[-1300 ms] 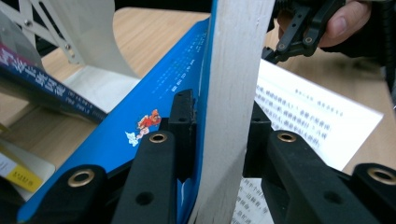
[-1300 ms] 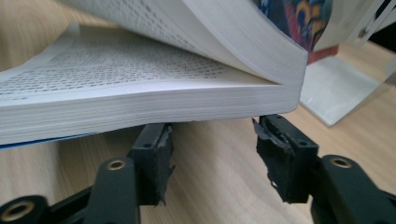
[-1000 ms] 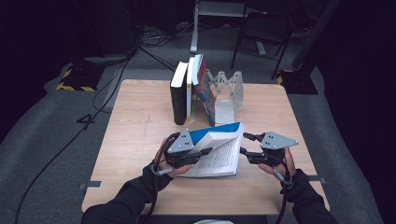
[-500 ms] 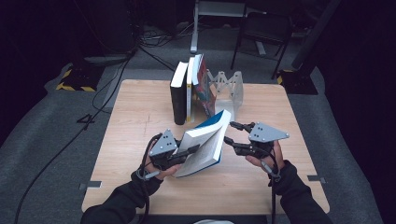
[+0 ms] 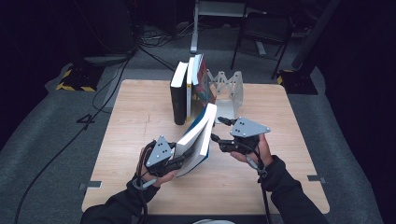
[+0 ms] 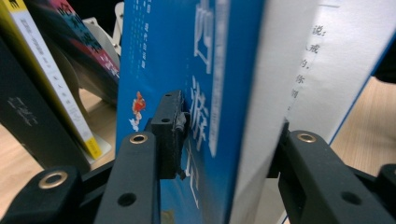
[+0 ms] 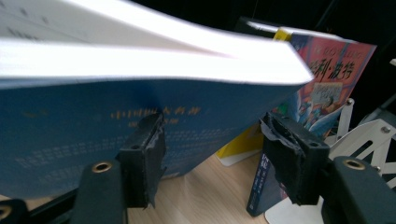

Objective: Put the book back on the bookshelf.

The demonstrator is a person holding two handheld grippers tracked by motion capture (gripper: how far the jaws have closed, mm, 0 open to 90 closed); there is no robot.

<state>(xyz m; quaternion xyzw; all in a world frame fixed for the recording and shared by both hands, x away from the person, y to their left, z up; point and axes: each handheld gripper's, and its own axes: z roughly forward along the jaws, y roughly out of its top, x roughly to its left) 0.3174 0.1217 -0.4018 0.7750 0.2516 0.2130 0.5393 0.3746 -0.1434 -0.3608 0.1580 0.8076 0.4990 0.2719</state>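
Both tools meet the blue book (image 5: 198,140), now tipped up off the counter (image 5: 116,140) (earlier flat): left tool (image 5: 180,161) clamps it, its jaws just widened, right tool (image 5: 215,129) gapes empty beside it.

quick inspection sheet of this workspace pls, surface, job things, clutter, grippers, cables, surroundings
surface: light wooden table, mostly bare.
job's things: blue book tilted off the table; three books standing upright at a white expanding rack.
clutter: nothing seen.
grippers: left gripper astride the blue book's lower end, jaws just opening, whether the pads press I cannot tell; right gripper beside the book's cover, jaws open, just opening, nothing between them.
cables: one trails from each gripper; more lie on the floor.
surroundings: dark room, grey floor, chair, yellow-black striped base.
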